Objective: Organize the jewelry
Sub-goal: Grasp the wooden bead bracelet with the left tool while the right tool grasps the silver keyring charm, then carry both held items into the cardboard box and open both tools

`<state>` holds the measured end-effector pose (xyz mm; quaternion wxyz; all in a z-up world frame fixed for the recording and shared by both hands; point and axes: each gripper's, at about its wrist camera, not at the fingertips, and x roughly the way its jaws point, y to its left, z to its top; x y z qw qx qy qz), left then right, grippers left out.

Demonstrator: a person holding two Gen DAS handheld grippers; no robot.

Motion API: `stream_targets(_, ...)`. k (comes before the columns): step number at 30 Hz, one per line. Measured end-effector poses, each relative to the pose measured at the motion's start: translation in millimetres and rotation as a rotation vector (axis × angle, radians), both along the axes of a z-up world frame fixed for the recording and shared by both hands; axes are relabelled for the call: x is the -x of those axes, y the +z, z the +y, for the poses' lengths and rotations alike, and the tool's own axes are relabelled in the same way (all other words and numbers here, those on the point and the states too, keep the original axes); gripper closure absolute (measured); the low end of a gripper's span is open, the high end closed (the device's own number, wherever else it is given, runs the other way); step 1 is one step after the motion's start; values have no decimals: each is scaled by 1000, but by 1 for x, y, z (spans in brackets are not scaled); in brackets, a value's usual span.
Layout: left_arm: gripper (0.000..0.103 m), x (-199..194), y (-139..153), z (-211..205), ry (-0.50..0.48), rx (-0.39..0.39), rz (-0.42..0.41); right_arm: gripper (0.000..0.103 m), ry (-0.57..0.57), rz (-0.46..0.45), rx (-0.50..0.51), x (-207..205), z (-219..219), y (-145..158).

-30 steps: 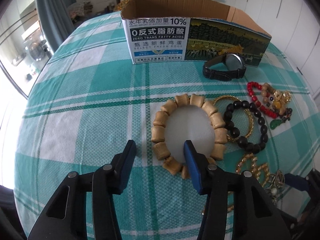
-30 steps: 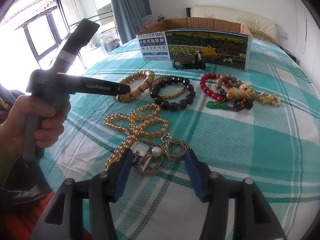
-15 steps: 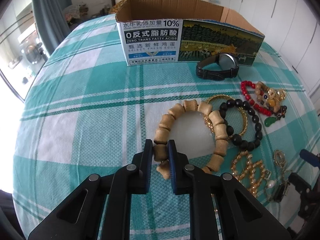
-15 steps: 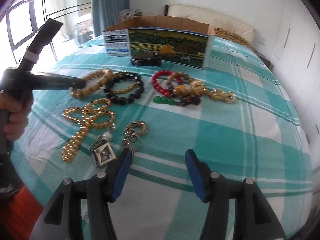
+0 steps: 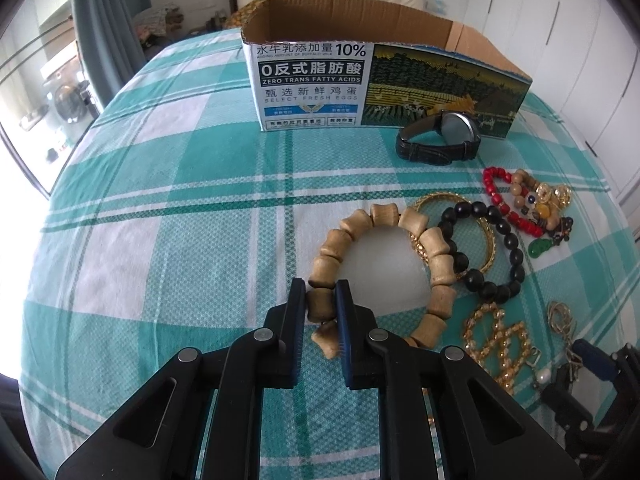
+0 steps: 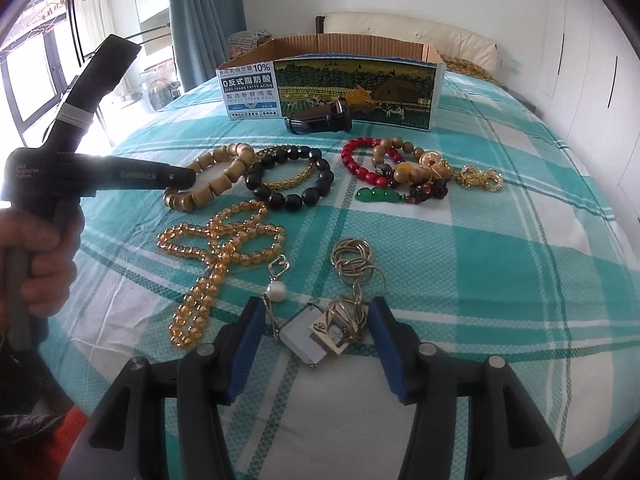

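My left gripper (image 5: 321, 292) is shut on the near-left beads of a wooden bead bracelet (image 5: 436, 256) that lies on the checked cloth; it also shows in the right wrist view (image 6: 208, 184). My right gripper (image 6: 318, 320) is open, its jaws on either side of a square pendant with gold chain rings (image 6: 320, 334). An open cardboard box (image 5: 360, 80) stands at the back. A black bead bracelet (image 5: 484, 248), a gold bangle (image 5: 490, 236), an amber bead necklace (image 6: 224, 244), a red bead bracelet (image 6: 360, 168) and a black watch (image 5: 440, 136) lie around.
The teal and white checked cloth (image 5: 160, 200) covers the round table. A green charm and gold trinkets (image 6: 440, 176) lie to the right. A window and curtain are at the left, a bed headboard behind the box.
My left gripper closed on the wooden bracelet's beads. My right gripper swung away, then came back over the pendant and chain, still open.
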<state>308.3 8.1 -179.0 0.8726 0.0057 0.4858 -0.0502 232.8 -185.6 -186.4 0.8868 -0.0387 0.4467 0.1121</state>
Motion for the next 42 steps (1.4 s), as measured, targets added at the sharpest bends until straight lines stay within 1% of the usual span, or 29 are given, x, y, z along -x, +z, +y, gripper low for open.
stream_targets(4, 90, 0, 1, 9, 25, 41, 10, 61, -17, 21, -51, 9, -18, 4)
stream_targets(6, 90, 0, 1, 12, 31, 56, 14, 61, -32, 16, -88, 12, -28, 9)
stream_targets(11, 90, 2, 7, 15, 19, 102, 32, 61, -41, -8, -125, 12, -42, 30)
stream_targets(19, 91, 1, 33, 22, 14, 165, 25, 61, -31, -47, -181, -2, -55, 65)
stream_targets(25, 91, -5, 57, 19, -14, 199, 16, 61, -5, -80, -200, -19, -61, 94)
stream_targets(29, 91, -10, 77, 20, -34, 223, 0, 61, 15, -114, -205, -37, -64, 118)
stream_targets(34, 91, -30, 118, 22, -50, 260, -44, 61, 40, -148, -220, -74, -66, 149)
stream_targets(37, 91, -49, 145, 20, -58, 267, -85, 61, 51, -173, -226, -107, -65, 169)
stream_targets(39, 91, -65, 162, 16, -56, 246, -124, 61, 52, -188, -228, -131, -62, 179)
stream_targets(42, 91, -96, 176, 11, -55, 236, -151, 61, 67, -185, -234, -172, -52, 186)
